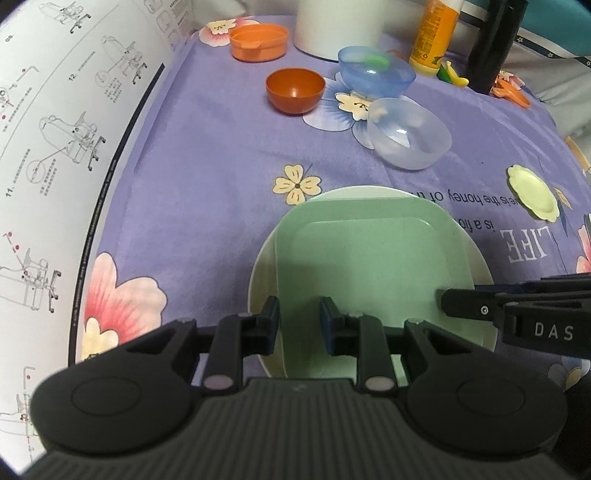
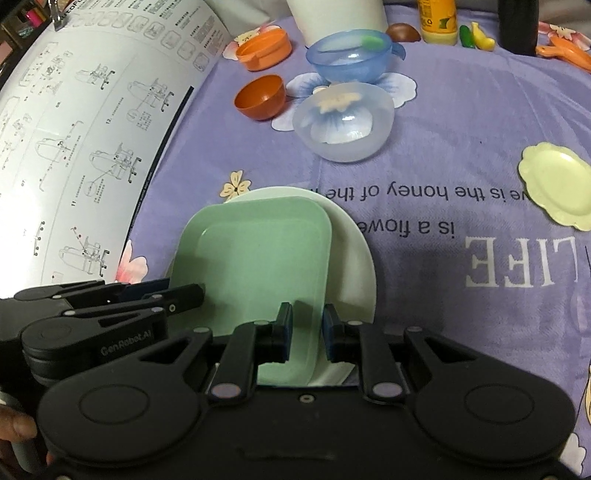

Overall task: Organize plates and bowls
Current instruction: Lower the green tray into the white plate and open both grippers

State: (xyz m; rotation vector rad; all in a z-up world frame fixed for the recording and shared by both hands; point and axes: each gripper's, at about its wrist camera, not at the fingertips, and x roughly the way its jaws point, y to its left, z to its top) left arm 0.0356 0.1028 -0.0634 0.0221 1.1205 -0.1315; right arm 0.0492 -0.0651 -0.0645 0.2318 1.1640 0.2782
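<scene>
A green square plate [image 1: 369,266] lies on a pale round plate [image 1: 476,258] on the purple cloth. My left gripper [image 1: 299,321] is open, its fingers straddling the green plate's left rim. My right gripper [image 2: 306,332] is open around the green plate's [image 2: 255,266] right rim, over the round plate [image 2: 354,254]. A frosted bowl [image 1: 410,133], a blue bowl [image 1: 375,72], a brown-orange bowl [image 1: 294,90], an orange dish [image 1: 258,41] and a small yellow scalloped plate [image 1: 533,197] sit beyond.
A large instruction sheet [image 1: 48,147] covers the left side. A white cylinder [image 1: 340,26], an orange bottle [image 1: 436,33], a dark bottle [image 1: 491,44] and small toy pieces [image 1: 454,74] stand at the back edge.
</scene>
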